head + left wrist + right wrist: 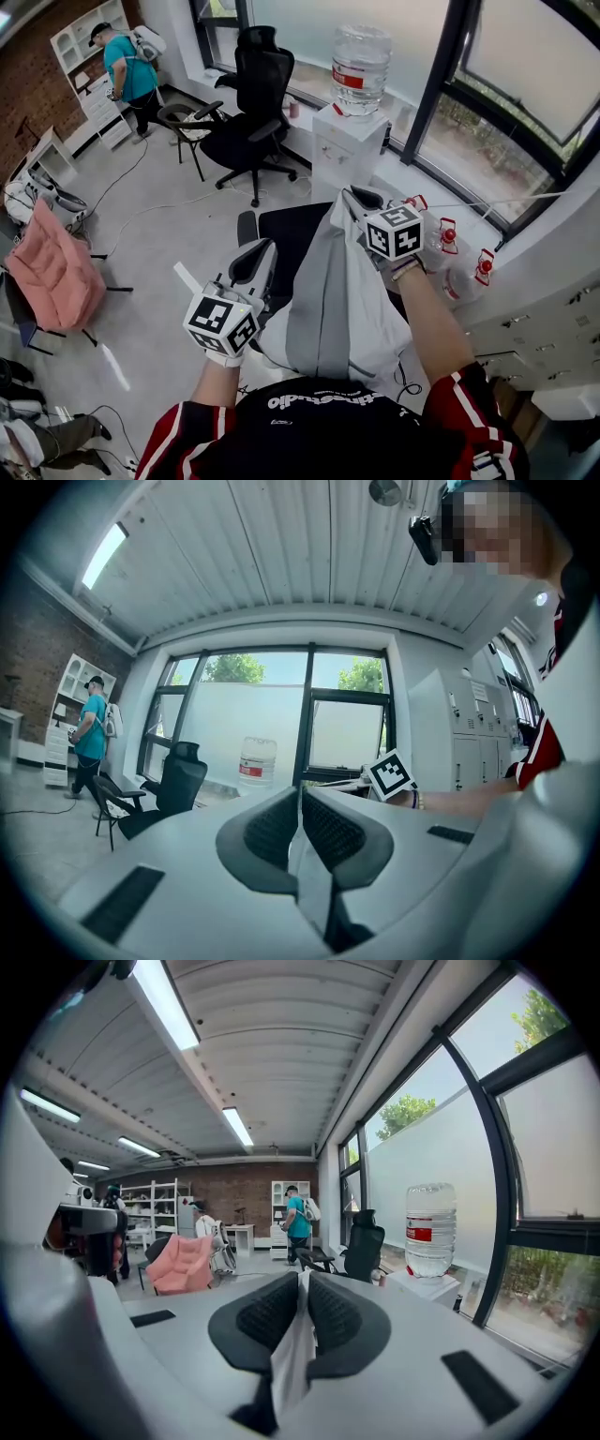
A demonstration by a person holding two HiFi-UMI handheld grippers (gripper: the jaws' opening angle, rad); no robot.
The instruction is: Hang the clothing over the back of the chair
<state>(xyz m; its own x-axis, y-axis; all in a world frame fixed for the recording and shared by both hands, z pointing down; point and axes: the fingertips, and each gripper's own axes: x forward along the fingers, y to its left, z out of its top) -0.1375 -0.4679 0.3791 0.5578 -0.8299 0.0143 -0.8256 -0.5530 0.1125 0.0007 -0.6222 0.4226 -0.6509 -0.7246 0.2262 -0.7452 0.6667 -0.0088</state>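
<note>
The left gripper point(300, 803) has its fingers pressed together on a fold of the grey-and-white clothing point(339, 305), and the right gripper point(302, 1283), held higher, pinches the cloth's upper edge the same way. The garment hangs slack between them in front of the person, a black chair point(286, 234) just beyond it, a water dispenser point(349, 141) by the window

Clothing point(364, 305), centre: off-white with a mid-grey panel. Chair point(286, 234) beneath it: black. Left hand-held gripper point(251, 262) and right hand-held gripper point(361, 199): white shells, dark grey pads, black-and-white square markers. Padded seat point(52, 267), 9 o'clock: pink. Water bottle point(359, 56), 12 o'clock: clear, red label. Brick wall point(28, 84), 10 o'clock: red-brown.
</note>
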